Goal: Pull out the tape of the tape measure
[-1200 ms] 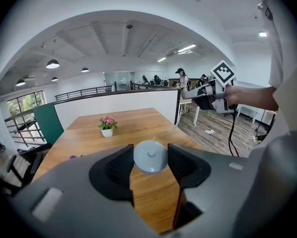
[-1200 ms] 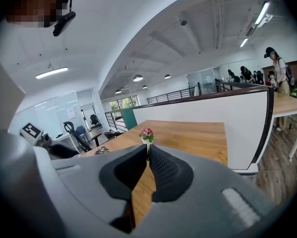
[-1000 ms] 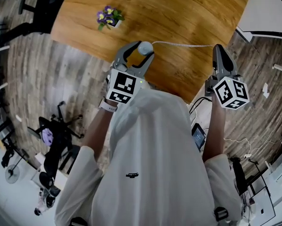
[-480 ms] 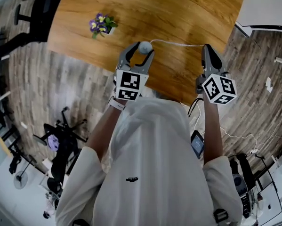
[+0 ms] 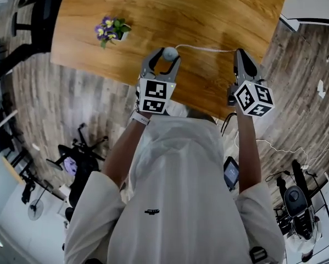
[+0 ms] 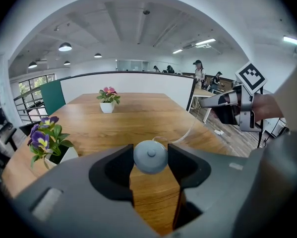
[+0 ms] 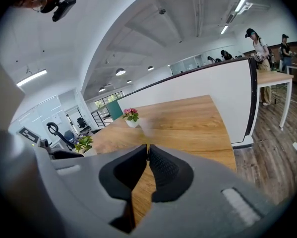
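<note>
Left hand-held gripper (image 5: 162, 60) jaws clamped on round grey tape measure (image 6: 150, 156), over the table (image 5: 153, 15) near its front edge, right hand-held gripper (image 7: 148, 148) jaws pinched on white tape (image 5: 205, 49) end, tape spanning between both, potted flowers (image 5: 110, 29) further left on table.

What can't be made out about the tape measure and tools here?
- Tape markings: too small in head view, blurred in right gripper view.
- Tape end: hidden inside the shut right tool in all views.
- Case outlet: on the far side of the case in left gripper view, where the left tool grips it; too small in head view.
</note>
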`<action>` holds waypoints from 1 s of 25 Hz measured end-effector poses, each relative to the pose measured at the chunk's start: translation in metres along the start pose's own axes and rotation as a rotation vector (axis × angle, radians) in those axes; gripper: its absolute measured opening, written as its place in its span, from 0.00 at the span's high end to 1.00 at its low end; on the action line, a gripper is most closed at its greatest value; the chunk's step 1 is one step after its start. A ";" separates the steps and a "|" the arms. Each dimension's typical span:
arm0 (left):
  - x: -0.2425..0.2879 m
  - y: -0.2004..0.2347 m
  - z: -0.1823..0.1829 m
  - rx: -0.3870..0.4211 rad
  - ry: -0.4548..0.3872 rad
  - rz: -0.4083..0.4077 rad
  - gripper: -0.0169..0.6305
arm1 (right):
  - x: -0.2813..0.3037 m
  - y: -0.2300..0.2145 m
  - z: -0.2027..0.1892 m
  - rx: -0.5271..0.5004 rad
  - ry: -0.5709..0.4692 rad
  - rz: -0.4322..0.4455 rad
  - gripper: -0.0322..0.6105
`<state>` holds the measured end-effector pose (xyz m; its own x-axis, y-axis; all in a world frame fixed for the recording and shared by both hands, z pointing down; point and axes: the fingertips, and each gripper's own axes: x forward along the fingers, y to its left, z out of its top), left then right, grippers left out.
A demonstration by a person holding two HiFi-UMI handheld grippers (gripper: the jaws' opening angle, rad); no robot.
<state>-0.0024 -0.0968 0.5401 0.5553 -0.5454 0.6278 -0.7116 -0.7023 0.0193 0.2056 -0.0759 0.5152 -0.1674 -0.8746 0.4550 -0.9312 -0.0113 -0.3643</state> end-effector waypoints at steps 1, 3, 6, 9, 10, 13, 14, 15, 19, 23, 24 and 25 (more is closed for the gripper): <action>0.003 -0.001 -0.003 -0.001 0.007 -0.003 0.61 | 0.002 -0.002 -0.003 0.006 0.004 -0.003 0.92; 0.010 -0.002 -0.008 -0.004 0.019 -0.009 0.61 | 0.005 -0.006 -0.009 0.015 0.010 -0.007 0.92; 0.019 -0.007 -0.017 0.001 0.041 -0.023 0.61 | 0.010 -0.010 -0.019 0.030 0.022 -0.016 0.92; 0.030 -0.013 -0.031 0.001 0.075 -0.038 0.61 | 0.016 -0.014 -0.029 0.052 0.042 -0.026 0.92; 0.034 -0.014 -0.036 -0.004 0.086 -0.040 0.61 | 0.017 -0.016 -0.032 0.058 0.046 -0.029 0.92; 0.043 -0.015 -0.047 -0.017 0.112 -0.034 0.61 | 0.022 -0.018 -0.041 0.068 0.059 -0.035 0.92; 0.046 -0.016 -0.051 -0.020 0.120 -0.033 0.61 | 0.023 -0.019 -0.044 0.070 0.064 -0.037 0.92; 0.048 -0.016 -0.054 -0.020 0.128 -0.032 0.61 | 0.024 -0.021 -0.047 0.071 0.069 -0.042 0.92; 0.058 -0.016 -0.067 -0.015 0.162 -0.019 0.61 | 0.028 -0.031 -0.054 0.080 0.081 -0.067 0.92; 0.063 -0.017 -0.076 -0.020 0.192 -0.016 0.61 | 0.031 -0.040 -0.063 0.090 0.103 -0.090 0.92; 0.064 -0.018 -0.078 -0.024 0.199 -0.021 0.61 | 0.031 -0.042 -0.065 0.094 0.111 -0.096 0.92; 0.065 -0.018 -0.080 -0.028 0.205 -0.022 0.61 | 0.032 -0.044 -0.068 0.099 0.120 -0.100 0.92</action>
<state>0.0116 -0.0831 0.6428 0.4735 -0.4240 0.7721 -0.7136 -0.6985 0.0540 0.2190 -0.0708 0.6008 -0.1186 -0.8028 0.5844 -0.9097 -0.1480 -0.3880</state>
